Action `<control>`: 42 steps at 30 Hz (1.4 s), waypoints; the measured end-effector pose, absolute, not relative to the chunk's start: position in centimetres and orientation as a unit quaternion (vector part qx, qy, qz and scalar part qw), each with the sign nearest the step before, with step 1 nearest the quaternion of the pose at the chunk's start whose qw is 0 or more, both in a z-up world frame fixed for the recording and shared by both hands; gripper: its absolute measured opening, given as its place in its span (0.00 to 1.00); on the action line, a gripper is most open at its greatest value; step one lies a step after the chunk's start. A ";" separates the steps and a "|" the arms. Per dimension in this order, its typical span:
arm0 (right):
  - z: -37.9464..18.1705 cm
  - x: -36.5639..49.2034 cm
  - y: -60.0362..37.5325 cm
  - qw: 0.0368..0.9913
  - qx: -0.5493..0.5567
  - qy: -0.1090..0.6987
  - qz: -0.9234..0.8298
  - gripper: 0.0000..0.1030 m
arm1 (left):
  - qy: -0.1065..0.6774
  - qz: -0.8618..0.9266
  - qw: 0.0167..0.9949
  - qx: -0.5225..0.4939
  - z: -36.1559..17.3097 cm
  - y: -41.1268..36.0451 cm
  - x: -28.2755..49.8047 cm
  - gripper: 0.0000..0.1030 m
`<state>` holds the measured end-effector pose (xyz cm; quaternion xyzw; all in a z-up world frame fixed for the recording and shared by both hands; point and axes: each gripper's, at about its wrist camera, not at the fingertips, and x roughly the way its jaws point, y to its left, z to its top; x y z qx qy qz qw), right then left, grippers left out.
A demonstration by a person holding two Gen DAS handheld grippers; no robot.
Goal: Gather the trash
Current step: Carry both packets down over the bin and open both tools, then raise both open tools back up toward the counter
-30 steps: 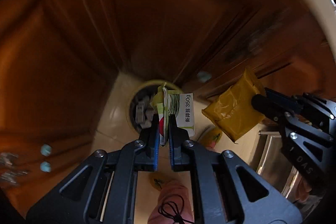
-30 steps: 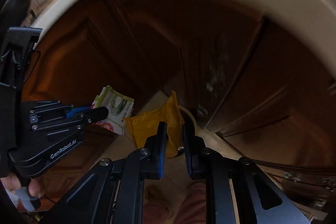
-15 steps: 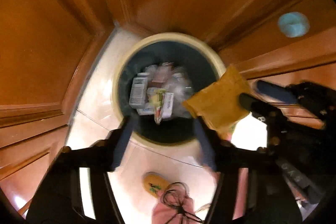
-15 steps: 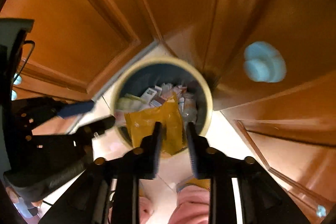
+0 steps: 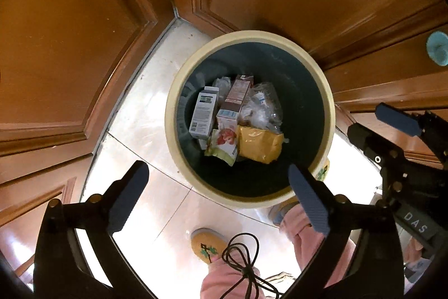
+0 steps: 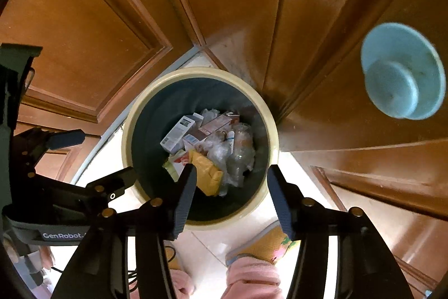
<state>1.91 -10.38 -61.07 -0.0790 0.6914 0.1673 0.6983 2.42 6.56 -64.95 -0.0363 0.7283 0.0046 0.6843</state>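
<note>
- Yellow foil pouch point(image 5: 259, 143) lies inside the bin point(image 5: 179, 91), near its front wall: probably light, crinkly, slippery; pinch an edge.
- Beside it, one green-white packet point(image 5: 222, 143); behind, three cartons, clear plastic wrap.
- Left claw point(image 5: 218, 194) and right claw point(image 6: 229, 192), just opening, stand spread and empty above the bin.

Lettering showing on the two grippers

"DAS" is showing on the right gripper point(image 5: 392, 128); "GenRobot." is showing on the left gripper point(image 6: 98, 159).

Brown panelled wooden cabinet doors point(image 5: 70, 52), glossy pale tiled floor point(image 5: 145, 125), round blue knob point(image 6: 403, 72)
</note>
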 end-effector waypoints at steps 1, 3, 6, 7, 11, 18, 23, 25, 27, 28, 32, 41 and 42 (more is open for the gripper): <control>-60.7 1.8 -10.1 0.698 -0.076 0.692 0.166 0.52 | 0.729 0.005 0.683 -0.037 -64.5 6.6 2.4 0.96; -59.7 1.7 -10.1 0.700 -0.073 0.691 0.164 0.52 | 0.729 0.005 0.684 -0.034 -63.1 6.5 2.3 0.96; -57.4 1.2 -10.0 0.703 -0.075 0.689 0.161 0.52 | 0.728 0.005 0.685 -0.032 -60.7 6.5 2.0 0.96; -56.4 1.2 -10.1 0.702 -0.071 0.690 0.159 0.52 | 0.727 0.005 0.685 -0.032 -59.8 6.5 2.0 0.96; -51.5 0.9 -10.3 0.709 -0.054 0.686 0.153 0.52 | 0.722 0.005 0.691 -0.037 -54.4 6.5 1.9 0.96; -37.6 0.8 -11.0 0.742 -0.024 0.656 0.134 0.52 | 0.687 -0.011 0.727 -0.005 -40.0 5.9 2.9 0.96; -25.8 0.8 -11.8 0.776 0.002 0.621 0.115 0.52 | 0.646 -0.036 0.763 0.004 -29.0 5.5 4.0 0.96; -20.9 0.6 -11.9 0.791 0.005 0.602 0.108 0.53 | 0.631 -0.043 0.774 0.014 -24.5 5.1 4.3 0.96; -16.4 0.4 -12.1 0.803 0.013 0.587 0.103 0.55 | 0.619 -0.045 0.783 0.031 -20.2 4.5 4.5 0.96; -14.5 0.3 -12.1 0.808 0.016 0.581 0.101 0.56 | 0.614 -0.045 0.787 0.036 -18.6 3.9 4.5 0.96; -5.6 -0.1 -12.5 0.838 0.024 0.536 0.094 0.61 | 0.580 -0.069 0.811 0.041 -11.2 2.8 4.5 0.96; 9.6 0.2 -14.8 0.895 0.045 0.438 0.063 0.74 | 0.513 -0.081 0.854 0.043 0.5 0.5 5.9 0.96; 11.1 0.3 -14.9 0.900 0.045 0.430 0.059 0.75 | 0.503 -0.082 0.859 0.042 1.6 0.3 6.0 0.96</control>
